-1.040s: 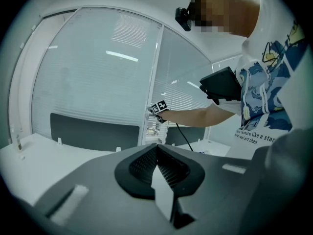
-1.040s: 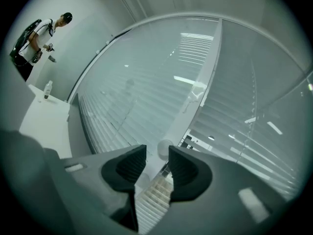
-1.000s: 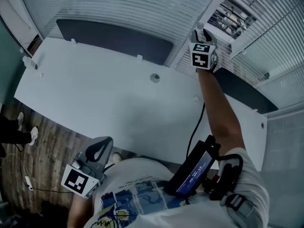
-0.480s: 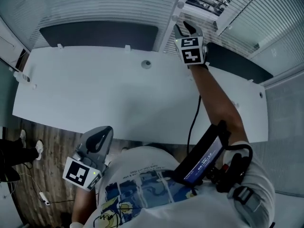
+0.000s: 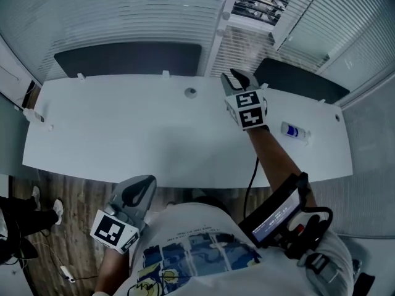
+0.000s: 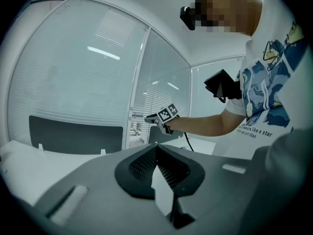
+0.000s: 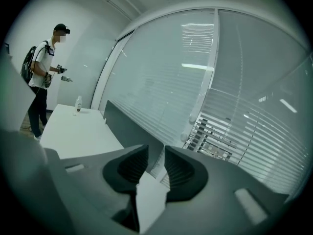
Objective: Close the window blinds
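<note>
Blinds (image 5: pixel 142 11): behind the desk's (image 5: pixel 123 125) far edge.
Right gripper (image 5: pixel 236 78): above the desk's far edge, jaws apart, just been closing, nothing between.
Left gripper (image 5: pixel 143 184): off the desk's near edge, jaws together, empty.

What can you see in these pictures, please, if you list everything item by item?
Desk: one, white, across the middle.
Partition panels: two, dark grey, along the desk's far edge.
Window blinds: several panes, pale, behind the desk.
Open-slat section: one, upper right of centre.
Bottle: one, pale with a dark band, on the desk's right end.
Cable hole: one, grey, near the desk's far edge.
Floor: brown wood, lower left.
Other person: one, wearing a backpack, at the desk's end.
Left gripper: grey, low by the body, jaws together, empty.
Right gripper: grey, held over the desk, jaws apart but just closing, nothing between them.
</note>
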Tool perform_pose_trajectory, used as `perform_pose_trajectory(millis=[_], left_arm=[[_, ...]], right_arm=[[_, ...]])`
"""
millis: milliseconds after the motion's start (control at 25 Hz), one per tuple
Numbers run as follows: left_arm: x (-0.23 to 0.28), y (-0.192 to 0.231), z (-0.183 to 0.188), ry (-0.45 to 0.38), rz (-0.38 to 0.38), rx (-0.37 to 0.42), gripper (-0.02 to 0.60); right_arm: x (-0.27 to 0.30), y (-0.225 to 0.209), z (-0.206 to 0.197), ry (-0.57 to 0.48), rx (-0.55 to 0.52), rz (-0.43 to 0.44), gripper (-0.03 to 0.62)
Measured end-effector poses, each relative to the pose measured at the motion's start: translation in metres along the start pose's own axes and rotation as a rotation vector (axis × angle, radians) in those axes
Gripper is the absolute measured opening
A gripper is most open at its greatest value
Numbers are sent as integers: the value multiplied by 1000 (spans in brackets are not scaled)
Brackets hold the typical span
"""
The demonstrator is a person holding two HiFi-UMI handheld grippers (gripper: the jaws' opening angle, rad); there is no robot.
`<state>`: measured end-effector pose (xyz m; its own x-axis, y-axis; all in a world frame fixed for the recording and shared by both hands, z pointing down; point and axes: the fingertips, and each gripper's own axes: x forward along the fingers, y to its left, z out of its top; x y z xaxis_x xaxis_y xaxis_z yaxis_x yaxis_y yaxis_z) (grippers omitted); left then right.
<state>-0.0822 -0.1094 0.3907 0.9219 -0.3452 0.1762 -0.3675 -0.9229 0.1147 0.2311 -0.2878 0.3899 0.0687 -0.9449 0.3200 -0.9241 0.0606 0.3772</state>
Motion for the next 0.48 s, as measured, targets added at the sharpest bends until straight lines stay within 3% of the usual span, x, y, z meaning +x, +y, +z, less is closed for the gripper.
perform_pose_trajectory(millis=[160, 480], left_arm=[[-9, -10, -5, 29, -60, -1, 6], [-23, -5, -11, 19, -102, 41, 6]], right_arm=[[-45, 24, -15, 10, 44, 3, 103], [-142, 80, -39, 29, 102, 11, 101]])
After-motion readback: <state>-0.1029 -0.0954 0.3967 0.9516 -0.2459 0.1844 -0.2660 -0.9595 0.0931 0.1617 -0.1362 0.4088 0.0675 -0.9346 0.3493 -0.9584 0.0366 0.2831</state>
